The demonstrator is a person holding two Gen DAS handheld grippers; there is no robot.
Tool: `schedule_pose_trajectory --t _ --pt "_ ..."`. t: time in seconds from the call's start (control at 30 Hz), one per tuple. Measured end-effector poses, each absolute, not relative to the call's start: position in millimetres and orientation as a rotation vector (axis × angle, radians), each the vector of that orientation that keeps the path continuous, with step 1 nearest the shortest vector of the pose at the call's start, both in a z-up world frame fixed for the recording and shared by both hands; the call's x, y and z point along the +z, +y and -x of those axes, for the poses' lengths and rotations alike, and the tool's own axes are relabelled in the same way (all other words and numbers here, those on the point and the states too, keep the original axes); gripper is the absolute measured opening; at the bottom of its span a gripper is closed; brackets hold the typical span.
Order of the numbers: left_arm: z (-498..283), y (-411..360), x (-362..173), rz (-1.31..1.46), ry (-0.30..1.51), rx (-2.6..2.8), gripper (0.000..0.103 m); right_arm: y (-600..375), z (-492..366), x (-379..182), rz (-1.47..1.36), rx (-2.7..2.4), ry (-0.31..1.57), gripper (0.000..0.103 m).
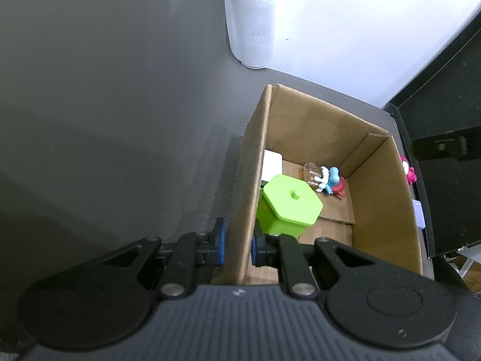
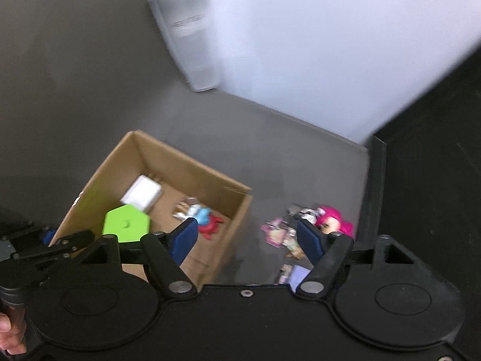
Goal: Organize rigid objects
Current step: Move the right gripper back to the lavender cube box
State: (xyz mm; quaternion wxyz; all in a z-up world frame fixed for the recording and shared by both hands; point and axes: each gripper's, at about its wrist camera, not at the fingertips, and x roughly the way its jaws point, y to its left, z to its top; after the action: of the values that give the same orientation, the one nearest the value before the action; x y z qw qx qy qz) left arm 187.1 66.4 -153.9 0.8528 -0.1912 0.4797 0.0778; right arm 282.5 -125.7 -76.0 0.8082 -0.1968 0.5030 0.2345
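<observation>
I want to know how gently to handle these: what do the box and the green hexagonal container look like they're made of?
Box: corrugated cardboard, matte brown; fluting shows along a cut flap edge, and there are fold seams. Green container: probably hard plastic, uniformly lime, smooth with a dull sheen, with a moulded-looking knob on its lid.
</observation>
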Motion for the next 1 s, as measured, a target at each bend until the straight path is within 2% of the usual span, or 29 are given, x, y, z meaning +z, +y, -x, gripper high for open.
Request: schedule_pose_trajectory --t 0.17,0.37,0.47,0.57,1.0 --pt "-186.6 65.2 -154.1 0.395 1.006 0.166 0.014 -155.3 -290.6 -77.8 0.387 0.427 1.09 0.081" --pt "-185.9 63.3 -154.8 0.385 1.004 0.171 0.014 -180.6 -292.4 -79.3 0.344 0.395 1.096 0.083" --pt "-185.5 64.0 -154.2 0.393 1.004 0.173 0.014 -189.3 -293.1 -80.2 0.316 0.39 1.09 0.091" --pt "-185.7 63.7 -153.8 0.384 1.003 0.176 0.014 -196.8 -292.3 -78.3 0.287 0.387 1.089 0.094" --pt "-181.6 63.3 -146.7 0.397 0.997 0.187 0.013 -229.0 -290.3 -84.8 0.063 0.41 1.154 0.096"
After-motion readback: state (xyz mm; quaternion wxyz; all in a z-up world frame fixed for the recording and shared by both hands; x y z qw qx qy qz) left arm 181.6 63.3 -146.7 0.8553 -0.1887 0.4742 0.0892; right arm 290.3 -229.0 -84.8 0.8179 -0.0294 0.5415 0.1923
